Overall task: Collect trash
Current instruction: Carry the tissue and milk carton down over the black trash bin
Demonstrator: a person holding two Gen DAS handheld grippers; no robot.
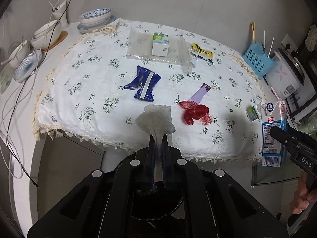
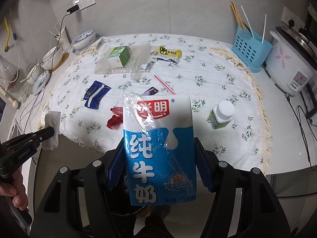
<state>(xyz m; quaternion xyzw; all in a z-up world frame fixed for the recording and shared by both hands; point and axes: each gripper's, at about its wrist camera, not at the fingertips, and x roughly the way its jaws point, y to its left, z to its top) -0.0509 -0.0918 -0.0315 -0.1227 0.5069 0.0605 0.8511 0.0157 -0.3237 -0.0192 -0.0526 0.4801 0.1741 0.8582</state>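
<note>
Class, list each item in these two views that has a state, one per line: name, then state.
left claw: shut on tissue
tissue: crumpled, held off the table
right claw: shut on milk carton
milk carton: upright, held
blue wrapper: empty, lying flat
white bottle: capped, tilted
red net: bunched on cloth

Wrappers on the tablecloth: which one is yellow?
The yellow wrapper beside the bubble wrap, at the far side; the blue wrapper lies nearer.

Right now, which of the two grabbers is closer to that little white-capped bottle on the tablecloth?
The right gripper. Holding the milk carton, it sits just in front of the bottle, slightly to its left. The left gripper, clamped on a crumpled tissue, is further left, off the table's near edge.
</note>
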